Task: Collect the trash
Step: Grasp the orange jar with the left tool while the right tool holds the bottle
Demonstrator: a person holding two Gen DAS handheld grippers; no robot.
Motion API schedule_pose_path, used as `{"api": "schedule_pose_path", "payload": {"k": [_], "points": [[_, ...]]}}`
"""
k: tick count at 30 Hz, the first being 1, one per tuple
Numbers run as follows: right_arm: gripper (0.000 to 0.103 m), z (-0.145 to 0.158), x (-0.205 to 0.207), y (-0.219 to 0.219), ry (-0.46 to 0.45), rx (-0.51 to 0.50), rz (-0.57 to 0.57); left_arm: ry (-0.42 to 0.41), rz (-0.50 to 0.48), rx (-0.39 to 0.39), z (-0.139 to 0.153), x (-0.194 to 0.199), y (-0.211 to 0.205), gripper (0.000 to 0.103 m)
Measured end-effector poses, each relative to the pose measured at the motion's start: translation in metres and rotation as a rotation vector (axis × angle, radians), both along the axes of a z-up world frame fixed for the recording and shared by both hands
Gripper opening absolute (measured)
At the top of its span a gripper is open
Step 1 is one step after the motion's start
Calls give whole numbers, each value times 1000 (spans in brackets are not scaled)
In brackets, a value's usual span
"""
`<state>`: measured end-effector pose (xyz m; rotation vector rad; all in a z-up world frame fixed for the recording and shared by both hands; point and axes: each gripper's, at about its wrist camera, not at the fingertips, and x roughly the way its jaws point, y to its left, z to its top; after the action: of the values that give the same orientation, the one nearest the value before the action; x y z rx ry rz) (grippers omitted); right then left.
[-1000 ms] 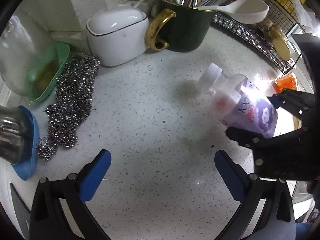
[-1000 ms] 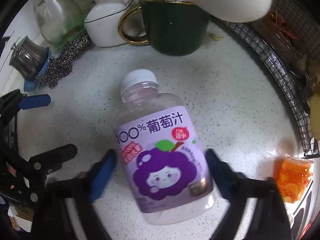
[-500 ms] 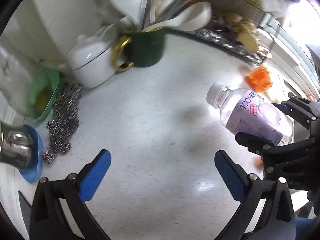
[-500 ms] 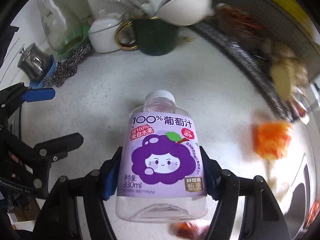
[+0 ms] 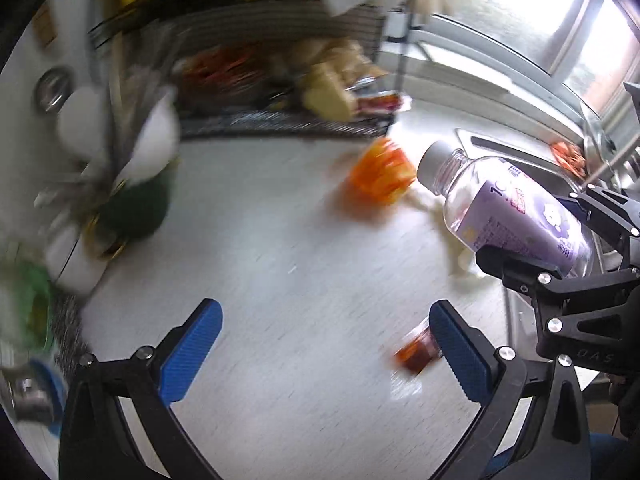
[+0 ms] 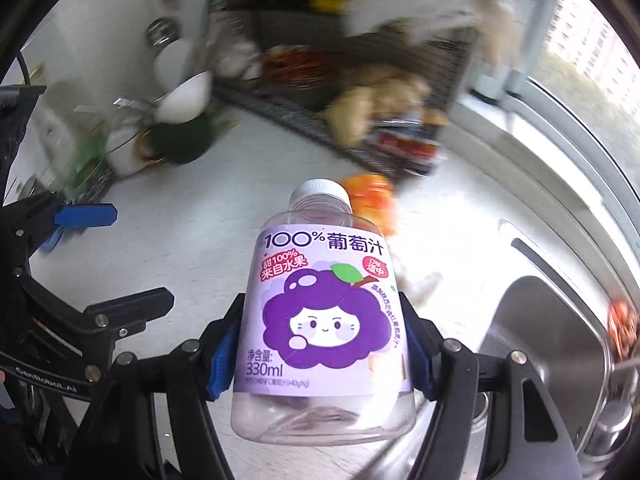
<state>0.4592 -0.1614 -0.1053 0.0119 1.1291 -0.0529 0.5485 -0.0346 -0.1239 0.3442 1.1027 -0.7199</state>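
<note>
Bottle [image 6: 324, 312]: clear, white cap, lilac label with purple grape-face cartoon. Fingers [image 5: 191, 354]: blue ribbed pads, black frame. Worktop [image 5: 280, 280]: white, speckled. Wrapper [image 5: 380, 176]: orange. Mug [image 5: 136, 208]: dark green, gold.

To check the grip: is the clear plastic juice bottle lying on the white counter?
No, the clear plastic juice bottle sits clamped in the right hand-held gripper, above the counter.

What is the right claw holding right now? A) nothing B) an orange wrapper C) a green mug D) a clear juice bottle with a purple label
D: in the right wrist view the right claw has its blue pads pressed on both sides of the juice bottle, which is off the counter, while the orange wrapper lies behind it and the left claw is open and holds nothing.
</note>
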Motion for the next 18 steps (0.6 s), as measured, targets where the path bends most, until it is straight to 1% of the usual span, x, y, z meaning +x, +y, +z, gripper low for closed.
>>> {"api": "schedule_pose_path", "payload": {"k": [3, 6, 8, 10, 13, 15, 18], "points": [[67, 3, -3, -20, -15, -17, -67, 4, -44, -14, -1, 5, -22, 103], [67, 1, -2, -44, -13, -18, -150, 1, -92, -1, -7, 7, -47, 103], [67, 2, -5, -57, -8, -19, -182, 9, -115, 6, -12, 14, -63, 103], [67, -2, 0, -65, -6, -31, -219, 23, -120, 15, -16, 21, -71, 103], [67, -4, 2, -79, -15, -41, -283, 56, -107, 0, -25, 34, -87, 103], [66, -8, 6, -84, -7, -40, -304, 69, -97, 7, -33, 43, -95, 103], [67, -15, 14, -95, 17, -38, -341, 69, -126, 28, -45, 54, -109, 103]]}}
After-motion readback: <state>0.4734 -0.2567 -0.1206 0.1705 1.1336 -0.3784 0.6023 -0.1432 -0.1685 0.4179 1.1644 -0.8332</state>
